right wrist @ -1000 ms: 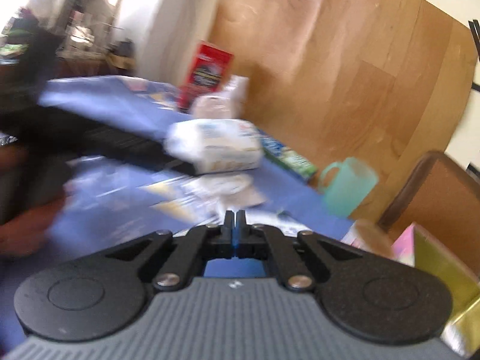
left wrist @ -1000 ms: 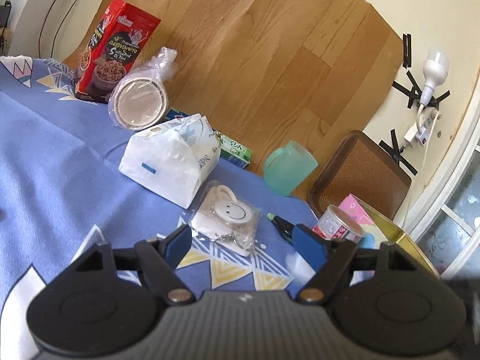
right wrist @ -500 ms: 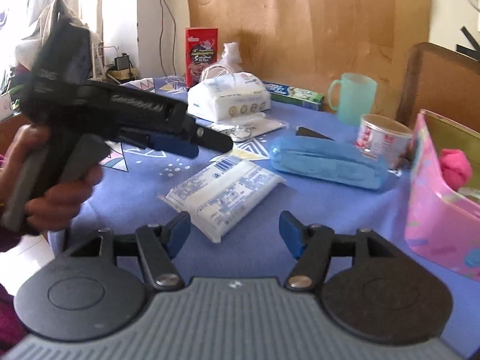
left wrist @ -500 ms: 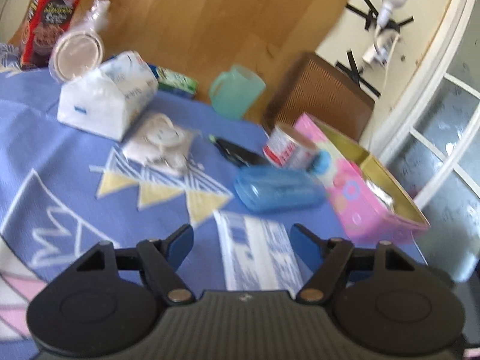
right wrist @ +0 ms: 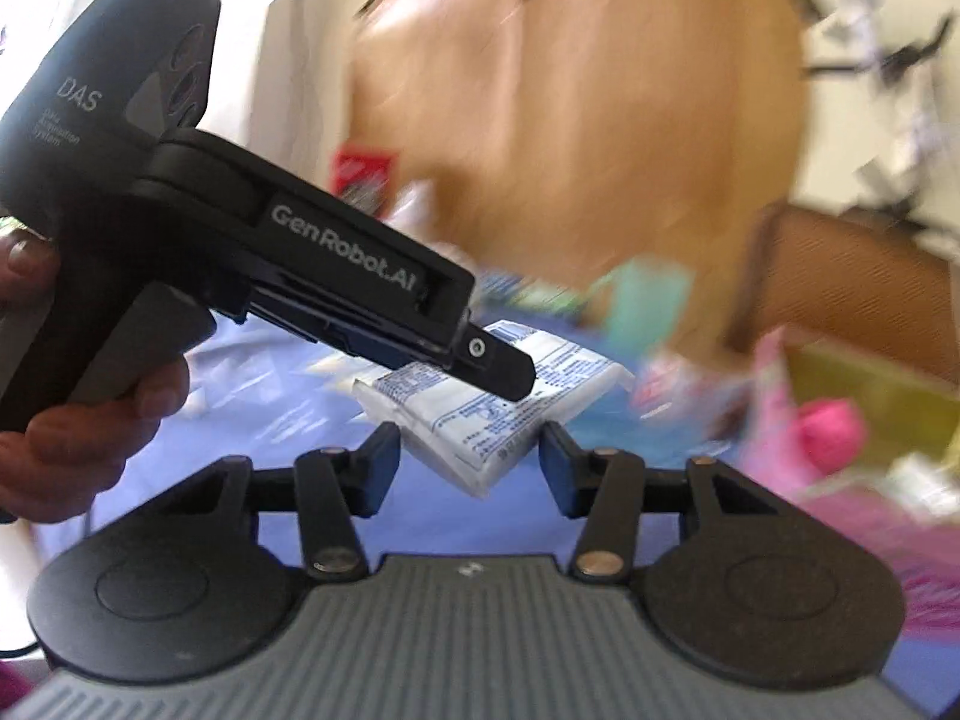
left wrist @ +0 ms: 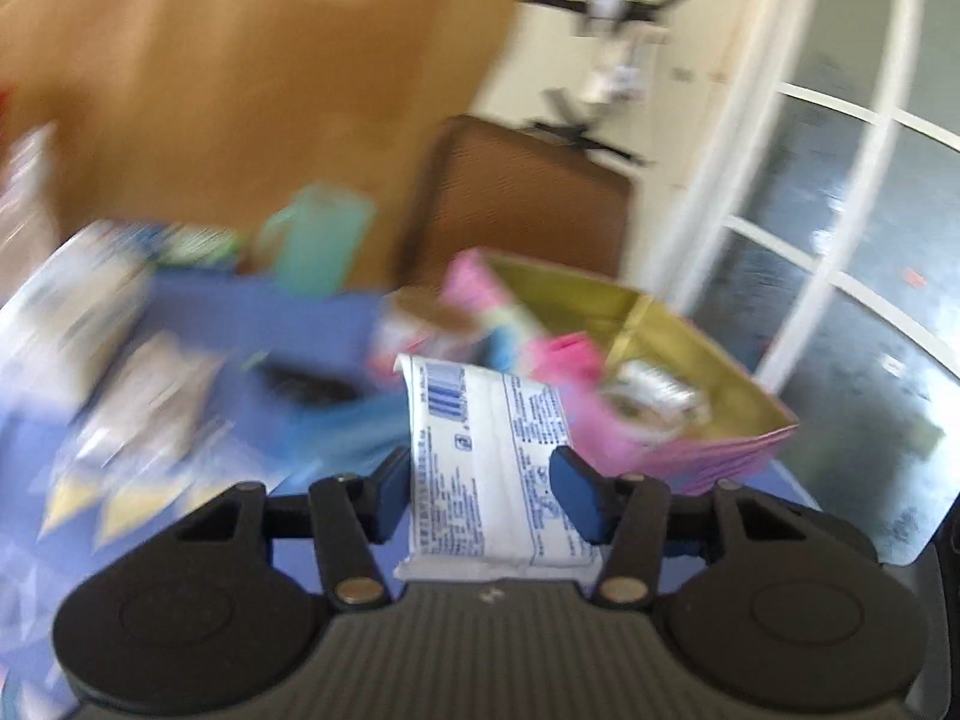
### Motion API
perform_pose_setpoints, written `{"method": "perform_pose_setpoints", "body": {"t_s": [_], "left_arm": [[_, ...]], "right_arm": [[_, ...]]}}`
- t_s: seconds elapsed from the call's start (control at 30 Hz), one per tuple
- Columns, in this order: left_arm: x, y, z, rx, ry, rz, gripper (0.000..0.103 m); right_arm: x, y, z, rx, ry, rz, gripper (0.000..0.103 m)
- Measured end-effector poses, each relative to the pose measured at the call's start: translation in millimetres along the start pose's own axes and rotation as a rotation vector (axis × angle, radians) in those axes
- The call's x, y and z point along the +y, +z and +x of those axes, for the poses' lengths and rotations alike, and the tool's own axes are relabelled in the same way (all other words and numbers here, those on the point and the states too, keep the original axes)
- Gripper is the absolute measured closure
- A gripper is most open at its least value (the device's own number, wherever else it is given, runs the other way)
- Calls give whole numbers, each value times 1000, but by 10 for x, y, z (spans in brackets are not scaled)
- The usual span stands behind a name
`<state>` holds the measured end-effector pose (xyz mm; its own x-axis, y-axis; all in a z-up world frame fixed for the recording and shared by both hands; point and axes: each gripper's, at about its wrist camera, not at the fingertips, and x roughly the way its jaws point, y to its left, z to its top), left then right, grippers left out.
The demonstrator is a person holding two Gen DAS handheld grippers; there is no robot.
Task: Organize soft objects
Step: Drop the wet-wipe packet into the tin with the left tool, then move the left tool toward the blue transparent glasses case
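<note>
Tissue pack [left wrist: 486, 462], white with blue print, sits lengthwise between the blue pads of your left gripper [left wrist: 480, 483]. Its near end lies back by the gripper's body and its far end sticks out past the fingertips, toward the pink box [left wrist: 708, 450]. Your left jaws have just been closing, and both pads now meet the pack's long sides, so you are pinching it. From your right wrist view, the same pack [right wrist: 480, 414] appears under the black tip of your left gripper [right wrist: 501, 375], lifted clear of the blue tablecloth [right wrist: 270, 408], with one corner hanging down toward the camera.

Your right gripper [right wrist: 468, 450] has its fingers spread, though they have just been narrowing. The pack's low corner shows in the gap between them, but whether it is level with them or farther off cannot be told; the pads do not touch it. Your left hand [right wrist: 78, 420] wraps the handle at the left edge of that view.

Past the pack, the pink box stands open with a gold lining, and a pink soft thing [right wrist: 831, 426] lies inside. A green cup [left wrist: 318, 240] stands behind, badly blurred.
</note>
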<state>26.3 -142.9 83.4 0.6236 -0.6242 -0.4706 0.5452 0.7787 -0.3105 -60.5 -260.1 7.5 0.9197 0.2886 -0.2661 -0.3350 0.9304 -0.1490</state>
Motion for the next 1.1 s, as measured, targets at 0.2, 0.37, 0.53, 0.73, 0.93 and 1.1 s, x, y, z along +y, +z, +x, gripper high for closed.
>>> {"method": "perform_pose_setpoints", "body": {"t_s": [0.2,0.37,0.53,0.73,0.93,1.1], "left_arm": [[-717,403,770,21,-115,121,54],[-1070,548,1392,48,-70,181,40],[-1027,526,1494,39,-1,145,38],[-950,380,1252,40,39,169,36],[-933,222,921,53,44,181,36],[-927,82,659,71,85,198,36]], "right_arm": [[-768,42,-206,-29,-202,87,49],[-1481,26,17,42,-307,177,48],[-1963,-2,343,88,-472,245,49],[-1860,-165,84,37,-447,315,49],[-1640,-164,-226,-39,-434,406,49],[-1564,-175,-448,-89,-444,518,49]]}}
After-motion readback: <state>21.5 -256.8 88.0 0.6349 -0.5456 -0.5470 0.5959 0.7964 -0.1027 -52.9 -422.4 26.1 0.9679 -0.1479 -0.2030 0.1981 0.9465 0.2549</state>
